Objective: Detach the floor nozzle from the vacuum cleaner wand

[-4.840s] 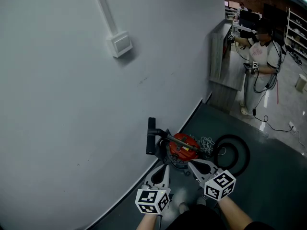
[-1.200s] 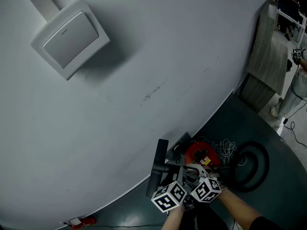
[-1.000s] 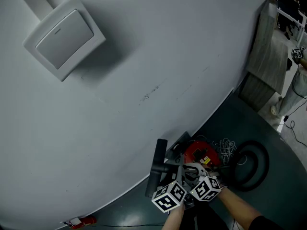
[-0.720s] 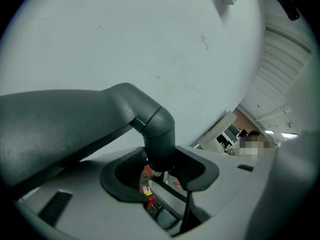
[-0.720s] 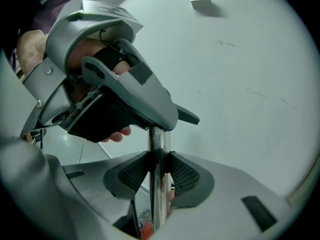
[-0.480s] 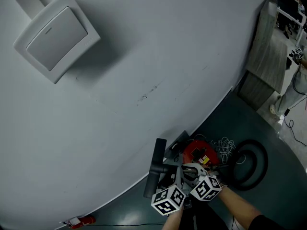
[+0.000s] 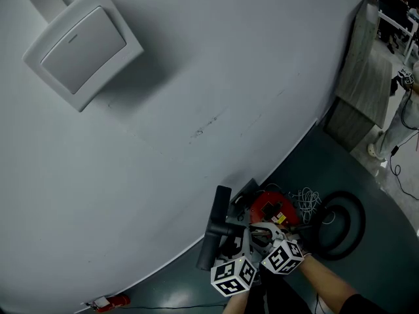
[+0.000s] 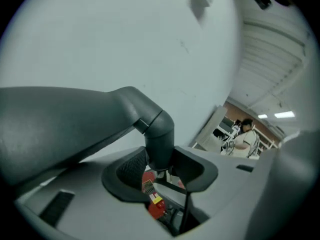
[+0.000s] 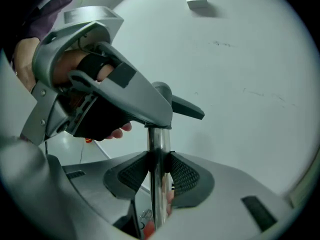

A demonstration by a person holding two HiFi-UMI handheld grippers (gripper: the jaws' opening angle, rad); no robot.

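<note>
The black floor nozzle [image 7: 215,226] stands on end against the wall's foot. Its grey elbow neck [image 8: 159,134] runs down into the chrome wand [image 9: 159,149]. My left gripper [image 8: 160,166] has just been closing, and its pads now sit against both sides of that neck. In the head view the left gripper [image 7: 237,241] is just right of the nozzle, with my right gripper [image 7: 258,233] beside it. The right gripper [image 9: 159,171] is shut on the chrome wand just below the neck. The joint itself is hidden behind the jaws.
The red vacuum body [image 7: 273,209] lies right behind the grippers, with a white cable [image 7: 306,200] and a coiled black hose [image 7: 340,224] to its right. The grey wall [image 7: 196,77] carries a switch box [image 7: 82,44]. A wooden cabinet [image 7: 360,77] and a person [image 7: 404,116] are far right.
The left gripper's marker cube has sunk a little toward the frame's bottom and rolled. The right gripper and the wand have stayed put.
</note>
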